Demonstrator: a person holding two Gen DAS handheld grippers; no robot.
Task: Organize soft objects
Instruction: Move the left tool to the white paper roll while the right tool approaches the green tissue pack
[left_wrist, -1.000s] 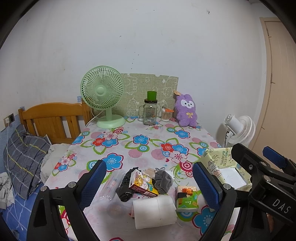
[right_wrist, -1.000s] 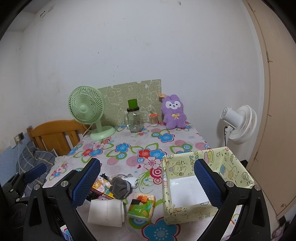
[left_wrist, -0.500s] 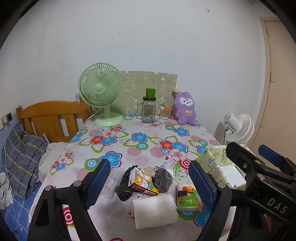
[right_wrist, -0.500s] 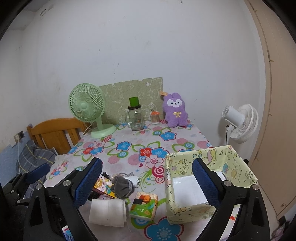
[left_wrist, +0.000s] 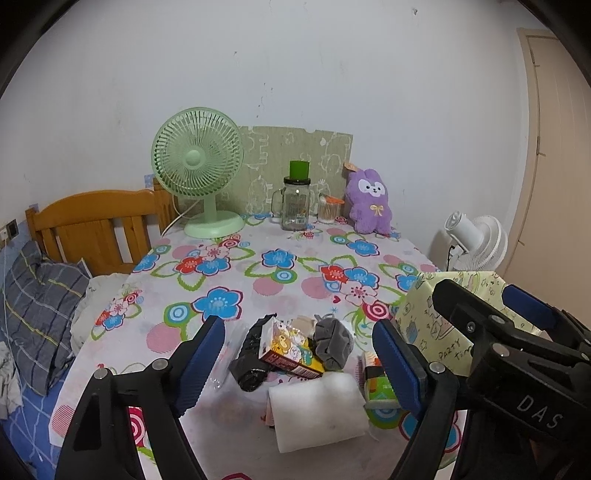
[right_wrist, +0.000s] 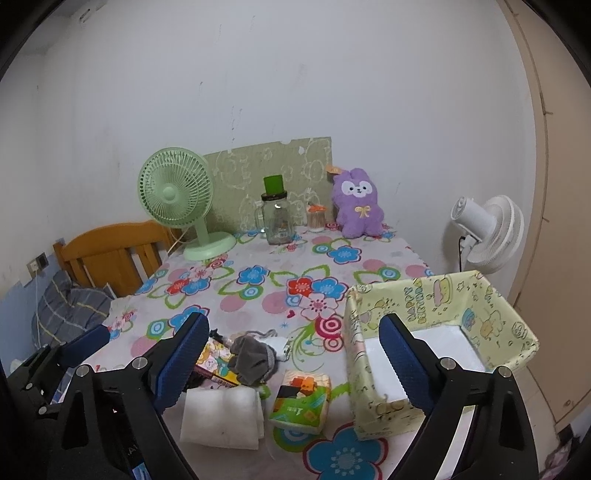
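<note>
Counter (right_wrist: 373, 266), flowered cloth; my stock as seen:

- Left tongs (left_wrist: 299, 363): released, nothing held, above the pile at the near edge.
- Right tongs (right_wrist: 295, 362): released, nothing held, between pile and box.
- White foam pad (right_wrist: 221, 419): folded, nearest me.
- Tissue pack (right_wrist: 301, 400): just right of the pad.
- Grey cloth (right_wrist: 253, 360): bunched, touching a cartoon carton (left_wrist: 290, 349).
- Black cloth (left_wrist: 251, 356): left of the carton.
- Yellow paper box (right_wrist: 513, 321): open, right side, near the tissue pack.
- Purple plush rabbit (right_wrist: 356, 203): upright at the far wall.
</note>
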